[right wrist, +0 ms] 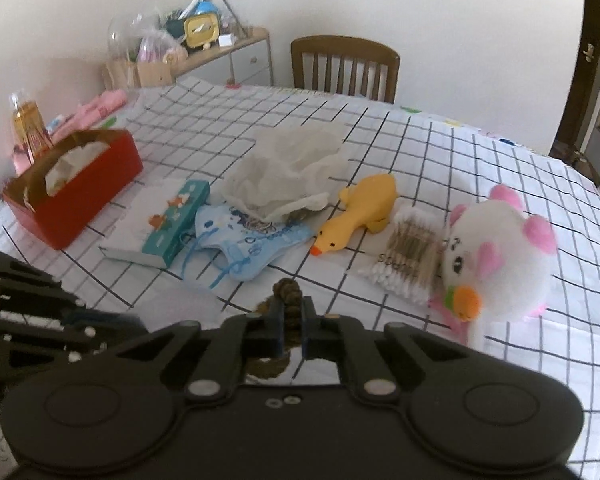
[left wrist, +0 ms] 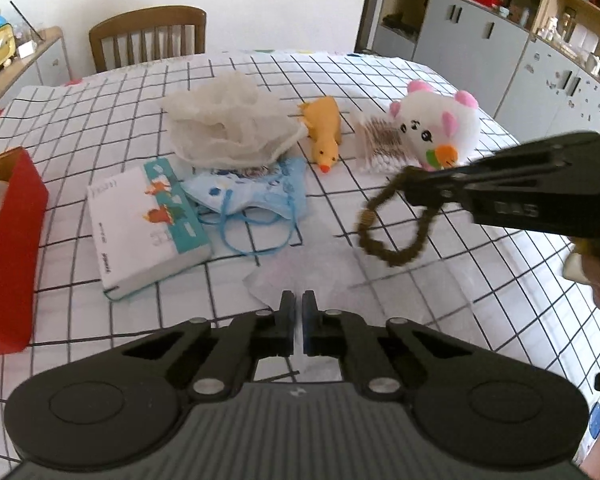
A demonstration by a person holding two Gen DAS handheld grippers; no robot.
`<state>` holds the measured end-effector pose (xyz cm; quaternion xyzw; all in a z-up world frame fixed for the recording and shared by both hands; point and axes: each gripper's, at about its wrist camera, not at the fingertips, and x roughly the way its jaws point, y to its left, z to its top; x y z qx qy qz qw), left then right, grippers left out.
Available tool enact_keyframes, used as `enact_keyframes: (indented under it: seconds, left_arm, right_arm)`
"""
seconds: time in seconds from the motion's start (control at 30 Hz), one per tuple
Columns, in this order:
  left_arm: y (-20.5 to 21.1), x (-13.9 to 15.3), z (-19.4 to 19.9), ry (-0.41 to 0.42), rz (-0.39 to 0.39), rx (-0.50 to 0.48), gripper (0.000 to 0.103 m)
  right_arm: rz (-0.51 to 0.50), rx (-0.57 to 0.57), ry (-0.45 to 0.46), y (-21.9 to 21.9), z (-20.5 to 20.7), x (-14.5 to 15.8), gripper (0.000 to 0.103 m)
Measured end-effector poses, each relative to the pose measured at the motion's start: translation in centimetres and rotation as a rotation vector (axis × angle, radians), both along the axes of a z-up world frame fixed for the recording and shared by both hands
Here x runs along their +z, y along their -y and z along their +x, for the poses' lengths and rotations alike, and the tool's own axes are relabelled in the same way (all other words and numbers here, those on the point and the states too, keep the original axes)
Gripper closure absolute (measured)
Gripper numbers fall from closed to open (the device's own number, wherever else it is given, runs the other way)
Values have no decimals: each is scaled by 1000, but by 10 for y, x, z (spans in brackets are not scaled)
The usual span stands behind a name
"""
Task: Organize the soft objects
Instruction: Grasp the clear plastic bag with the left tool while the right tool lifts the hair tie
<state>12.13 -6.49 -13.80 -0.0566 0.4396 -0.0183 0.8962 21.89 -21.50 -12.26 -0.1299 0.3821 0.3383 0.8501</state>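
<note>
You are holding a brown scrunchie (left wrist: 396,224) in the right gripper (right wrist: 291,322); its fingers (right wrist: 274,326) are pinching shut on the band, and the loop is hanging clear of the worktop (left wrist: 440,308), near its front edge. The left gripper (left wrist: 297,320) is closed to a narrow slit, its fingers (left wrist: 286,320) resting at the edge of a thin sheet of clear plastic, probably a bag (left wrist: 300,276), lying flat just in front of them. Whether the film is actually caught between them, you cannot tell from these views.

Judged step: you are lifting the scrunchie to stow it, likely into the plastic sheet if it is a bag.

The other soft items are lying in a row across the middle of the worktop: tissue pack (right wrist: 160,226) toward the left edge, printed blue pouch (right wrist: 252,246) beside it, white mesh net (right wrist: 292,172) heaped behind and partly over the pouch, yellow duck (right wrist: 356,216), cotton swab packet (right wrist: 408,254) touching the white plush (right wrist: 500,252) toward the right edge. A red tissue box (right wrist: 76,196) is sitting at the left edge.

Next move: you are needing the bag's mouth raised and spread by the left fingers before the right hand carries the scrunchie over it. Risk: thin film is slipping easily.
</note>
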Motion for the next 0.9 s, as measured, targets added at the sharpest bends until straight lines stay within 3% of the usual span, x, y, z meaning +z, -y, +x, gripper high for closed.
enact_keyframes:
  seconds: [0.3, 0.47, 0.67, 0.9]
  left_arm:
    - [-7, 8, -6, 16, -43, -27, 100]
    - [8, 13, -13, 20, -99, -107, 100]
    - [36, 5, -11, -19, -104, -220, 100]
    - [46, -14, -4, -90, -105, -241, 100]
  right_arm:
    - [29, -31, 24, 25, -21, 21, 97]
    - [-5, -59, -27, 37, -28, 5, 97]
    - [-30, -96, -84, 48, -35, -17, 97]
    - [-62, -103, -123, 55, -43, -33, 97]
